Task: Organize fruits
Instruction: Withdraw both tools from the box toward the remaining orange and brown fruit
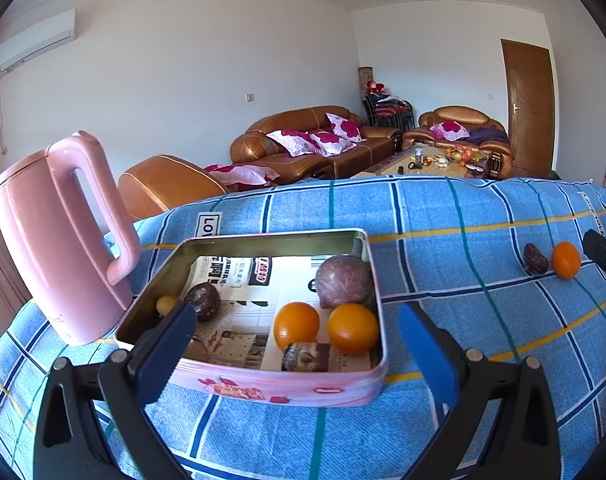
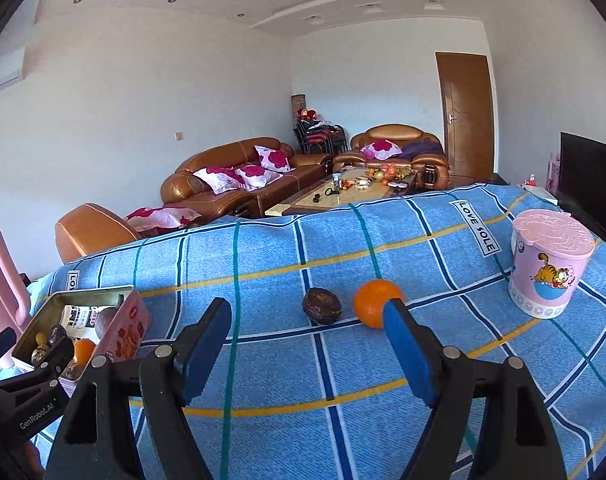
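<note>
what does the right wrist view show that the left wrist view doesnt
Only the right wrist view: a pink lidded tub with a cartoon cat, a dark TV screen, and its own open right gripper.

Only the left wrist view: the whole pink kettle, all the tin's contents, and the open left gripper.

Both: the tin, the loose orange and dark fruit on the blue checked cloth, the sofas and the door.
</note>
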Action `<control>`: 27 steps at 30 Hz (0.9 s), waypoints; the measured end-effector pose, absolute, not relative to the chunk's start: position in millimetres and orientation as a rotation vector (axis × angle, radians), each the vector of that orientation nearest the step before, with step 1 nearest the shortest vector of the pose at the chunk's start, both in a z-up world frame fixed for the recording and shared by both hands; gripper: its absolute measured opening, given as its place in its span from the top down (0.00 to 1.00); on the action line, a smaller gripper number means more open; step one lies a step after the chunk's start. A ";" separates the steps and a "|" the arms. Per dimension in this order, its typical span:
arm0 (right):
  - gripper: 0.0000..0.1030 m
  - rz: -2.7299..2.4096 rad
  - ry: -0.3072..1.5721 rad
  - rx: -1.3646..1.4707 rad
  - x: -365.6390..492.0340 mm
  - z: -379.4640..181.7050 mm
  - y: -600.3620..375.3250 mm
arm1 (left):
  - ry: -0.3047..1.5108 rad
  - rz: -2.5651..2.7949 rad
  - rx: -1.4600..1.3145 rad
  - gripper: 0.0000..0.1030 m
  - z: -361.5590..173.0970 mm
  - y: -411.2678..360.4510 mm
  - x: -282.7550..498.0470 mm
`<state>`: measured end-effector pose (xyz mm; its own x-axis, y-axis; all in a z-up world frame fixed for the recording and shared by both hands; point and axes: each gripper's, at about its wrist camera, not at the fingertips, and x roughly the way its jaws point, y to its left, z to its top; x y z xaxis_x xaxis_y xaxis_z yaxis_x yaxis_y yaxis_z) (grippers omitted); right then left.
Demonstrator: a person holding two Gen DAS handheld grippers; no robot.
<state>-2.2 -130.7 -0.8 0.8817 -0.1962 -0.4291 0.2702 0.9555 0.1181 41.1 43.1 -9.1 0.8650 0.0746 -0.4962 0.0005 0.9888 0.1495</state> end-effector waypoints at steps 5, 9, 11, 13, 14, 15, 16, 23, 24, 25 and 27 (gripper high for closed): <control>0.23 -0.283 0.426 0.179 -7.1 -0.4 -152.9 | 0.536 0.006 0.165 0.00 -10.4 19.6 35.4; 0.23 -0.320 0.430 0.181 -11.2 -0.8 -173.9 | 0.553 -0.034 0.176 0.00 -11.8 -2.7 32.9; 0.23 -0.337 0.438 0.187 -12.6 -1.3 -185.3 | 0.558 -0.050 0.189 0.00 -12.5 -15.5 31.8; 0.23 -0.349 0.451 0.210 -13.3 -2.7 -199.0 | 0.563 -0.068 0.198 0.00 -12.3 -28.4 30.7; 0.23 -0.355 0.458 0.223 -13.6 -3.4 -205.4 | 0.569 -0.079 0.200 0.00 -12.7 -35.3 30.8; 0.23 -0.365 0.466 0.239 -13.8 -4.5 -212.1 | 0.575 -0.093 0.202 0.00 -13.7 -42.9 31.6; 0.23 -0.375 0.474 0.255 -14.2 -5.9 -219.0 | 0.583 -0.105 0.205 0.00 -14.5 -51.0 32.3; 0.23 -0.366 0.533 0.295 -9.2 -12.9 -244.0 | 0.657 -0.197 0.200 0.00 -20.7 -101.3 37.6; 0.23 -0.352 0.545 0.295 -6.4 -14.2 -245.6 | 0.677 -0.214 0.197 0.00 -22.9 -105.8 39.0; 0.23 -0.336 0.561 0.296 -3.0 -15.8 -246.1 | 0.697 -0.234 0.196 0.00 -25.1 -108.7 40.5; 0.23 -0.305 0.601 0.291 5.5 -19.2 -244.1 | 0.720 -0.255 0.186 0.00 -27.2 -108.8 42.8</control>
